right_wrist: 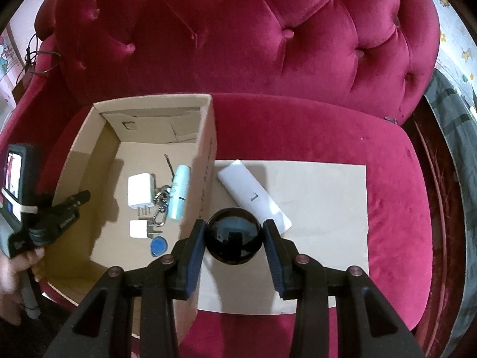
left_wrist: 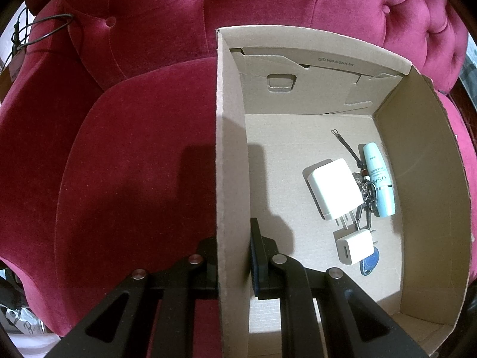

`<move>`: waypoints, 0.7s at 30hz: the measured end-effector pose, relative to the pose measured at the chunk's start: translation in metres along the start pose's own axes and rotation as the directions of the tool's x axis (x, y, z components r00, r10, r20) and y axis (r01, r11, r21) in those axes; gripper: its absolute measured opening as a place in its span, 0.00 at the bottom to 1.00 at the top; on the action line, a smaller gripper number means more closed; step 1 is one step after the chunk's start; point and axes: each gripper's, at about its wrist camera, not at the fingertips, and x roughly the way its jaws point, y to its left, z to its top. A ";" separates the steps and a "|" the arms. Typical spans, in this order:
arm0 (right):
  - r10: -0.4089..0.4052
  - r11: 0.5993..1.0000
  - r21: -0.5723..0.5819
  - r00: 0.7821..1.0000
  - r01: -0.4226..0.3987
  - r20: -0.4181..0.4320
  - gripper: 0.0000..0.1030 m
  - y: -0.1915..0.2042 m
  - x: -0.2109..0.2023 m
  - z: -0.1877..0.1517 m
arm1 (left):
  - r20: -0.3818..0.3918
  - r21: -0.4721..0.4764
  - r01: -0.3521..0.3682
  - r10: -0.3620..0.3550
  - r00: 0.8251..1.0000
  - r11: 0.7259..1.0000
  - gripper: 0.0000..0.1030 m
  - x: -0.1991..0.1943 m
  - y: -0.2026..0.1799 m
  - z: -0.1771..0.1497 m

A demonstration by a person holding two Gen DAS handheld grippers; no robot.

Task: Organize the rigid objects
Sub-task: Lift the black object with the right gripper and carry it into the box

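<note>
An open cardboard box (left_wrist: 232, 161) (right_wrist: 205, 161) sits on a red velvet sofa. Inside lie a large white charger (left_wrist: 334, 188) (right_wrist: 140, 192), a small white charger (left_wrist: 354, 246) (right_wrist: 137, 228), a pale blue tube (left_wrist: 378, 179) (right_wrist: 179, 195), a key ring with a lanyard (left_wrist: 366, 200) (right_wrist: 161, 200) and a blue key fob (left_wrist: 369, 264) (right_wrist: 157, 246). My left gripper (left_wrist: 232, 256) (right_wrist: 80, 198) is shut on the box's left wall. My right gripper (right_wrist: 234, 238) is shut on a glossy black ball (right_wrist: 234, 235), held beside the box's right wall. A white flat device (right_wrist: 253, 197) lies on a beige sheet (right_wrist: 322, 208).
The sofa's tufted backrest (right_wrist: 268, 35) rises behind the box. A black wire (left_wrist: 44, 29) hangs over the left armrest. Grey fabric (right_wrist: 456, 149) lies at the far right. Bare cushion (left_wrist: 134, 164) lies left of the box.
</note>
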 end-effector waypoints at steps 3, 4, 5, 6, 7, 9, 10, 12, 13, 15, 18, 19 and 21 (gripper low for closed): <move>0.006 1.000 -0.010 1.000 -0.006 0.006 0.40 0.008 -0.006 0.005 | -0.001 -0.001 0.001 -0.001 1.000 1.000 0.14 0.000 0.000 0.001; 0.009 1.000 -0.015 1.000 -0.009 0.009 0.40 0.011 -0.008 0.006 | 0.000 0.000 0.001 -0.001 1.000 1.000 0.14 0.000 0.000 0.001; 0.013 1.000 -0.018 1.000 -0.013 0.010 0.40 0.014 -0.009 0.007 | 0.000 0.000 0.000 0.000 1.000 1.000 0.14 0.000 -0.001 0.000; 0.018 1.000 -0.021 1.000 -0.018 0.012 0.40 0.016 -0.010 0.008 | 0.000 -0.001 0.000 0.000 1.000 1.000 0.14 0.000 -0.001 0.001; 0.020 0.999 -0.025 1.000 -0.020 0.014 0.40 0.019 -0.011 0.009 | -0.001 -0.001 0.001 -0.001 1.000 1.000 0.14 0.000 -0.001 0.000; 0.025 0.999 -0.034 1.000 -0.025 0.015 0.40 0.025 -0.013 0.011 | 0.000 -0.001 0.001 -0.001 1.000 1.000 0.14 0.000 -0.001 0.000; 0.027 0.999 -0.036 0.999 -0.027 0.017 0.40 0.027 -0.013 0.012 | 0.000 0.000 0.001 -0.001 1.000 1.000 0.14 0.000 -0.001 0.000; 0.037 0.998 -0.045 0.999 -0.036 0.020 0.40 0.033 -0.014 0.015 | 0.000 -0.002 0.002 -0.002 1.000 1.000 0.14 0.000 -0.001 0.000; 0.041 0.998 -0.047 0.999 -0.040 0.022 0.40 0.036 -0.013 0.016 | 0.000 -0.001 0.002 -0.002 1.000 1.000 0.14 0.000 -0.001 0.000; 0.054 0.997 -0.054 0.998 -0.052 0.025 0.40 0.043 -0.013 0.018 | 0.000 -0.001 0.001 -0.001 1.000 1.000 0.14 0.000 -0.001 0.000; 0.064 0.996 -0.067 0.998 -0.062 0.027 0.40 0.053 -0.011 0.019 | 0.000 -0.003 0.003 -0.003 1.000 1.000 0.14 0.000 0.000 0.000; 0.068 0.995 -0.071 0.997 -0.066 0.026 0.40 0.056 -0.010 0.019 | -0.001 -0.003 0.004 -0.004 1.000 1.000 0.14 0.000 0.000 0.000; 0.074 0.994 -0.082 0.997 -0.072 0.022 0.40 0.064 -0.007 0.019 | -0.001 -0.003 0.004 -0.004 1.000 1.000 0.14 -0.001 0.000 0.001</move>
